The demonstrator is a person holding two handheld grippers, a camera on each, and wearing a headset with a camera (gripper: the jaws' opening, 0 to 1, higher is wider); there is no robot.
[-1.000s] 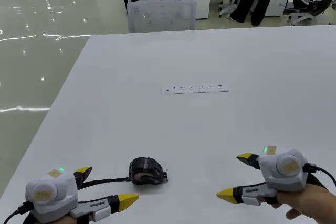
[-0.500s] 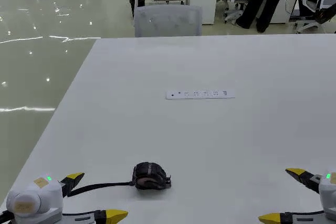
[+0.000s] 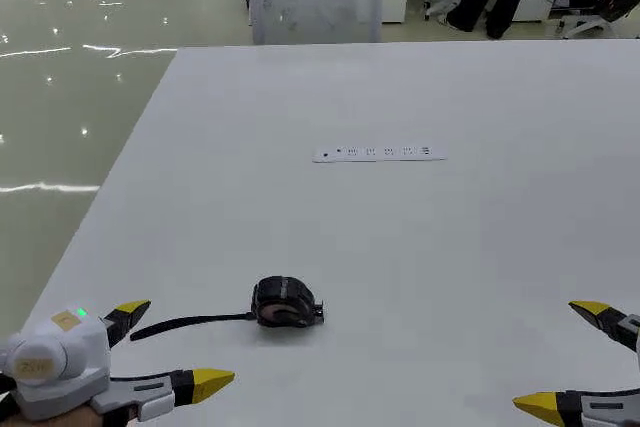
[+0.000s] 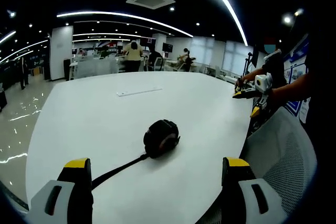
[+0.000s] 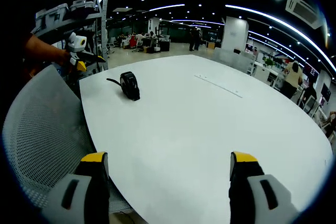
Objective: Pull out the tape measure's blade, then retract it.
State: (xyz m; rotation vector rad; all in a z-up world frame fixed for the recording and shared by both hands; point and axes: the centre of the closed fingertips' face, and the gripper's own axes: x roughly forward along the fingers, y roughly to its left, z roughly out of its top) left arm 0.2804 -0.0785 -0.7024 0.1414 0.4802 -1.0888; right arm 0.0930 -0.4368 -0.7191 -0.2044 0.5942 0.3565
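Observation:
A black tape measure (image 3: 283,303) lies on the white table (image 3: 400,237) near its front edge, its black wrist strap (image 3: 185,324) trailing left. In the left gripper view the tape measure (image 4: 161,137) sits a short way ahead of the jaws. My left gripper (image 3: 165,345) is open at the bottom left, its yellow tips just left of the strap's end, holding nothing. My right gripper (image 3: 575,358) is open at the bottom right, far from the tape measure (image 5: 129,85), and empty. The other gripper shows in each gripper view (image 4: 251,88) (image 5: 79,45).
A white power strip (image 3: 379,154) lies in the middle of the table. A grey chair (image 3: 315,13) stands at the far edge, with people and office furniture beyond. A mesh chair back (image 5: 37,140) is close to the table's near edge.
Both grippers have drawn back toward the near edge and further apart; the right one is now mostly out of the head view. The tape measure has not moved.

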